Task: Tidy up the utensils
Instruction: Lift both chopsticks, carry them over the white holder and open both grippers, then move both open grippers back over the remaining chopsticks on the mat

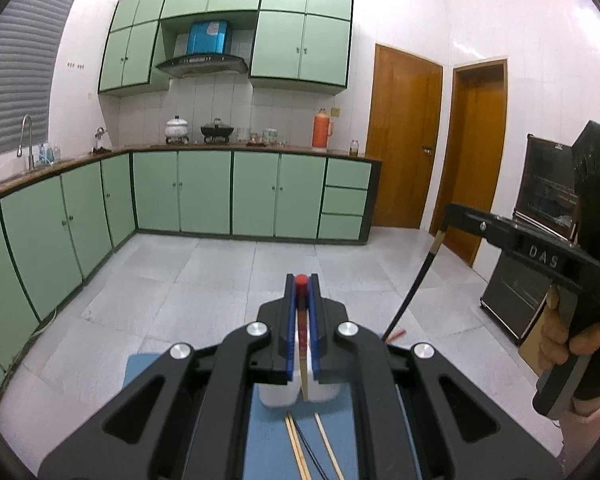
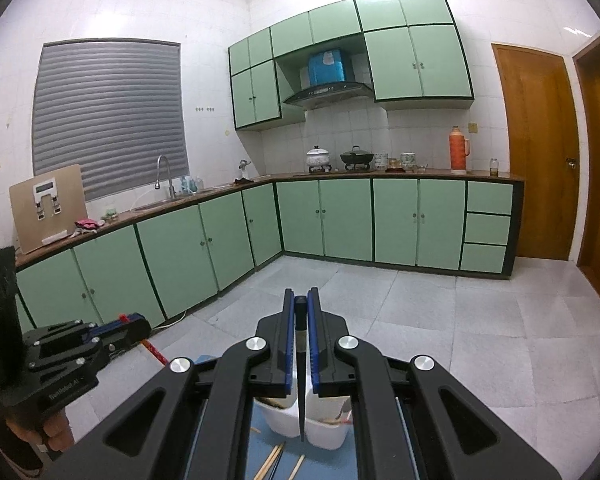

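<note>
Left tongs [image 1: 301,292]: clamping a red-capped wooden chopstick [image 1: 303,344], its length hanging toward 6 o'clock.
Right tongs [image 2: 300,304]: pinching a tapered black chopstick [image 2: 301,380], tip hanging at 6 o'clock over the white plastic holder [image 2: 324,434].

The cupboards [image 2: 344,220] are light green with dark edges. The doors [image 1: 404,136] are brown. The mat [image 1: 268,436] is blue. The flask [image 2: 457,149] is orange. The tub [image 2: 324,424] is white.
</note>
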`<act>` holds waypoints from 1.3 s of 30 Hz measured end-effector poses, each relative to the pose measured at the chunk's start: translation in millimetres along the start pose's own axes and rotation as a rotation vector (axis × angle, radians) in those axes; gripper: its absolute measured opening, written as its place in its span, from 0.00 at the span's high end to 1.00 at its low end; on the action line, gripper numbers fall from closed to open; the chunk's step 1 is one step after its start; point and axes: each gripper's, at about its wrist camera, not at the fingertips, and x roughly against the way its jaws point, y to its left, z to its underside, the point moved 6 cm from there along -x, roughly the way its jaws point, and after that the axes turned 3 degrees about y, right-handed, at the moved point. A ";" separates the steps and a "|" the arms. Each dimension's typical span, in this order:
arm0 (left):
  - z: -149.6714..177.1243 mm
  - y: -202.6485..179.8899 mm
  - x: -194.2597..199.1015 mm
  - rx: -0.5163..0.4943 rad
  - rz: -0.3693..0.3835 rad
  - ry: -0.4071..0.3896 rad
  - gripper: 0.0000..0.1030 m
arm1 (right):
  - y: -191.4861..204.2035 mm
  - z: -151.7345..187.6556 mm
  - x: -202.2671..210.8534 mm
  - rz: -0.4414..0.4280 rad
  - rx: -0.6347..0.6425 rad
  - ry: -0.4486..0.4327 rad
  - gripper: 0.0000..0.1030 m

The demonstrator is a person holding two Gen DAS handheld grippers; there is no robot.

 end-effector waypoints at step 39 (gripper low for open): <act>79.4 28.0 -54.7 0.046 -0.099 0.051 0.22 | -27.3 105.8 -22.5 0.116 -0.032 0.061 0.28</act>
